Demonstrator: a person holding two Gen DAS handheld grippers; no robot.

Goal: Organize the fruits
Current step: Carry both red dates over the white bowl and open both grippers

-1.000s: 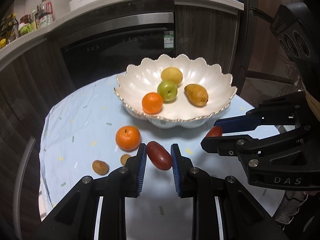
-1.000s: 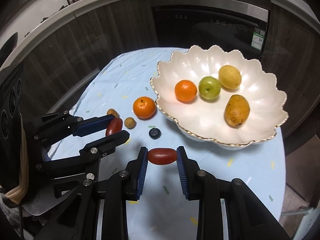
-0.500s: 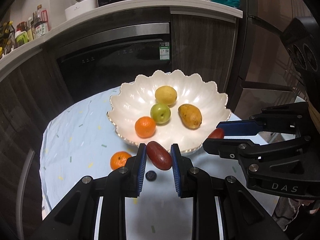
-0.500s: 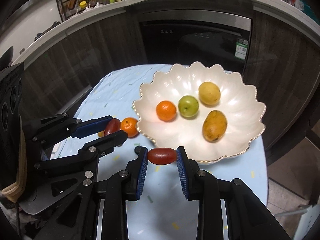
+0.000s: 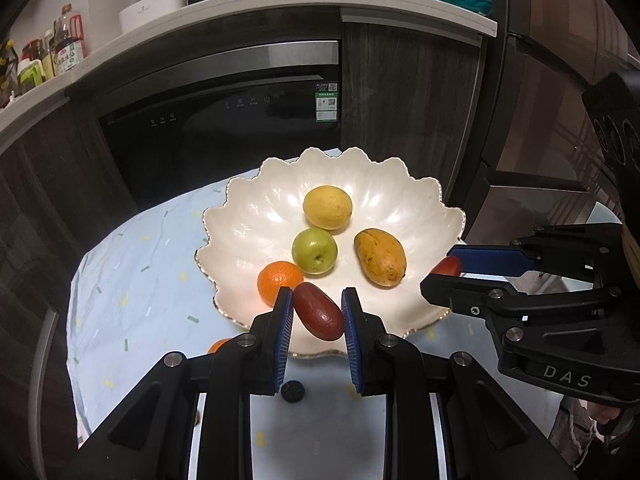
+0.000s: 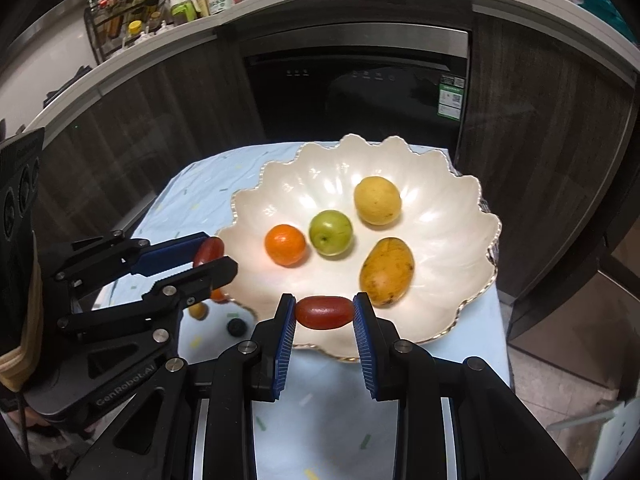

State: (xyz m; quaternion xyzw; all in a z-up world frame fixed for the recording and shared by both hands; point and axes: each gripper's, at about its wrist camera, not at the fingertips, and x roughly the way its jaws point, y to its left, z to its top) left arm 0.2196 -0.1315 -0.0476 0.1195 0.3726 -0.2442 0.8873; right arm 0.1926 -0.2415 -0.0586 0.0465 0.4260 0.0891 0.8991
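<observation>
Left wrist view shows the left gripper [image 5: 316,316] closed on a dark red oblong fruit [image 5: 318,316], which sits tilted between the blue pads, its upper end toward 11 o'clock. At 3 o'clock the right gripper [image 5: 448,272] reaches in sideways, its jaws clamped on a second red fruit [image 5: 448,266] of which only the tip shows. Both fruits hang over the near rim of the white scalloped bowl [image 5: 248,216], judged to be the carry stage just short of release.

Inside the bowl lie a lemon [image 5: 327,207] at 12 o'clock, a green apple [image 5: 314,250] in the middle, a mango [image 5: 380,256] at 3 o'clock and an orange [image 5: 278,280] at 8 o'clock. The fruits are gathered in the bowl's low centre, where the sloping wall would keep them from rolling out.

Right wrist view shows the second red fruit held level, end to end across the pads, a grip that probably keeps so small and smooth a fruit from slipping. On the surface [image 6: 208,196], covered in a pale blue cloth, a small dark berry [image 6: 236,326] lies at 8 o'clock of the bowl. Beside it a yellowish fruit [image 6: 198,310] and a patch of orange peek out under the left gripper. These likely remain to be sorted.
</observation>
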